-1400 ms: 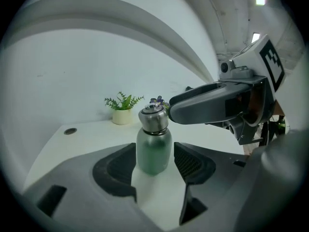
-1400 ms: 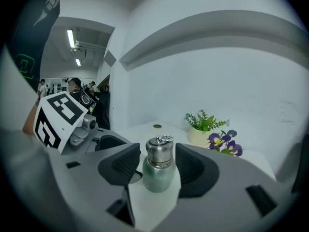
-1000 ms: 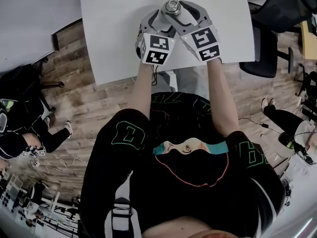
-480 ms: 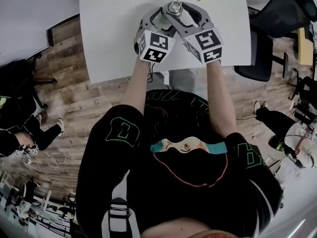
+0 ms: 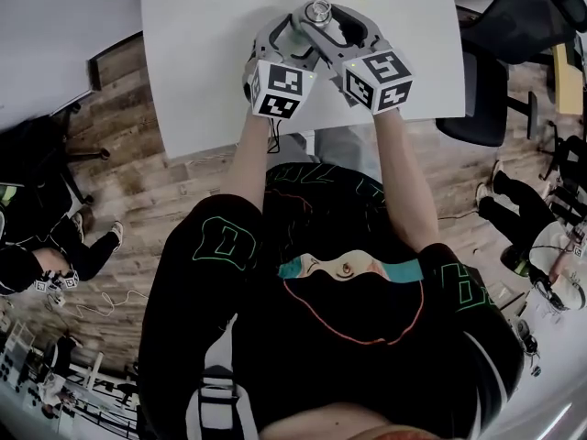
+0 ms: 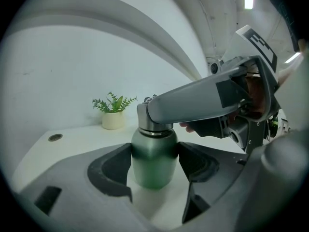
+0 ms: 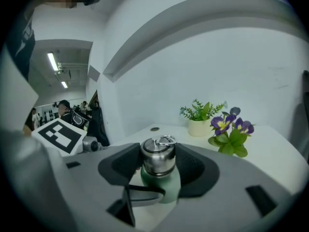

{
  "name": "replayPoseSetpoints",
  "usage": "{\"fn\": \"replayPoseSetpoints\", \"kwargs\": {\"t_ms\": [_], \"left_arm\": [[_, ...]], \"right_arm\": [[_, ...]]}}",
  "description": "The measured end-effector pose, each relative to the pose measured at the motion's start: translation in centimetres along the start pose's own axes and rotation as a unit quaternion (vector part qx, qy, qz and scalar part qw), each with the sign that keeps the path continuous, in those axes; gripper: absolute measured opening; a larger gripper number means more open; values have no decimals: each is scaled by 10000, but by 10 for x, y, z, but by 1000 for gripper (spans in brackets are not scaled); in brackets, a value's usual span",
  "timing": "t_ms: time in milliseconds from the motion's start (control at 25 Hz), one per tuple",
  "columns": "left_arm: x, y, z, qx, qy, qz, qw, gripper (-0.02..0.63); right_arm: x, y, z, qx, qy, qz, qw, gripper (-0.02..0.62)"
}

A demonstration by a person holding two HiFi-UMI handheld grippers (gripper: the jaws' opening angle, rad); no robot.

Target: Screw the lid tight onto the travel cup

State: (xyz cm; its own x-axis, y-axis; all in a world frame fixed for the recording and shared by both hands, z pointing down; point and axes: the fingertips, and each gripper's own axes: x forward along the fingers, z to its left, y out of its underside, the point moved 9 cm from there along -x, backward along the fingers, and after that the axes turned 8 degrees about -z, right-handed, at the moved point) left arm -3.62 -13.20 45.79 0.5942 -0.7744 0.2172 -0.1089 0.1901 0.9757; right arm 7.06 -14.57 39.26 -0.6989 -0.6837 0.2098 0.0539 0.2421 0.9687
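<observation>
Lid and green travel cup, stood upright on the desk, are judged rigid, smooth and slippery. The cup's body is clamped between the left tongs; the lid is pinched by the right tongs, best held squarely across its sides.

Green travel cup standing upright, matte body with a bare steel neck. The steel lid is seated on top, level, a small wire ring on its crown. The cup's on the near side of the small potted plant, clear of it.
</observation>
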Motion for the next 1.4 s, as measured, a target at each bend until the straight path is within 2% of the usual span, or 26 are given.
{"fn": "replayPoseSetpoints", "kwargs": {"t_ms": [120,200,320,480,600,680,880,960,1040,1160,1400], "left_arm": [[0,-1,0,-19,-23,45,10000,319],[0,-1,0,-34,-5,75,10000,319],[0,0,0,-54,-5,68,10000,318],[3,-2,-1,-57,-2,40,10000,318],[3,-2,-2,-62,3,52,10000,319],[2,-1,-2,-69,9,61,10000,318],[1,-1,-1,-85,-6,73,9999,318],[2,0,-1,-93,3,79,9999,319],[2,0,-1,-99,13,75,9999,319],[4,1,-3,-104,20,76,9999,319],[1,3,0,-103,18,50,9999,319]], "right_arm": [[-1,-4,-3,-201,-268,94,9994,247],[-4,-11,-8,-211,-451,44,9987,289],[-7,-20,-17,-306,-810,64,9962,288],[-7,-29,-25,-823,-1540,478,9835,279],[-4,-39,-30,-1232,-1755,702,9742,279],[0,-47,-27,-1646,-1945,908,9627,280],[14,-62,-3,-2618,-2817,1487,9110,275],[19,-64,0,-2845,-2962,1628,8971,273],[23,-62,0,-2948,-3044,1751,8887,270],[27,-55,-3,-2892,-3136,1903,8842,258],[31,-49,-8,-2545,-3106,1727,8994,242]]}}
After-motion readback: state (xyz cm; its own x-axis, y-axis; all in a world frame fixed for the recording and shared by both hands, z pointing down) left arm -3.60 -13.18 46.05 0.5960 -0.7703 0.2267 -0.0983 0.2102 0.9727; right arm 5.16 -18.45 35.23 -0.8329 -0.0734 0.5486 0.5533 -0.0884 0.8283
